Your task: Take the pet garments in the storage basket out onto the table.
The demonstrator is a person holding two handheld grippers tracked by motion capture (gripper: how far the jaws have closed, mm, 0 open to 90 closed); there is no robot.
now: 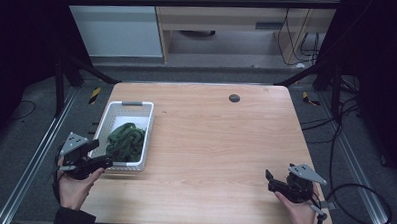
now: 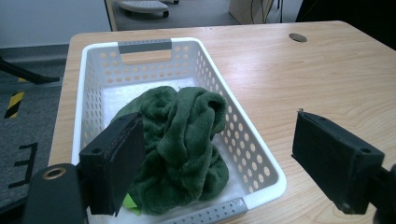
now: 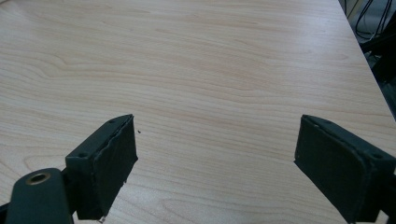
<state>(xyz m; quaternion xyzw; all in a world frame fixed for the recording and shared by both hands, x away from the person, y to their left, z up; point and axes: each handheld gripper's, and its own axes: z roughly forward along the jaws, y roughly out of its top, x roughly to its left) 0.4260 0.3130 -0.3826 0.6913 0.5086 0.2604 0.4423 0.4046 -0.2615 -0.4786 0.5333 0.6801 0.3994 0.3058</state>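
Observation:
A crumpled dark green fleece cloth [image 1: 126, 141] [image 2: 180, 149] lies in a white perforated plastic basket [image 1: 115, 109] [image 2: 250, 151] at the table's left side. My left gripper [image 1: 97, 154] [image 2: 217, 163] is held at the basket's near end, open, its jaws straddling the near rim with nothing between them. My right gripper [image 1: 270, 180] [image 3: 217, 163] hovers over bare wood near the front right corner, open and holding nothing.
The light wooden table [image 1: 215, 142] has a dark round cable grommet [image 1: 234, 97] [image 2: 297, 37] near its far edge. Black frame posts, cables and a grey floor surround it. Something bright green [image 2: 130, 203] peeks out under the cloth.

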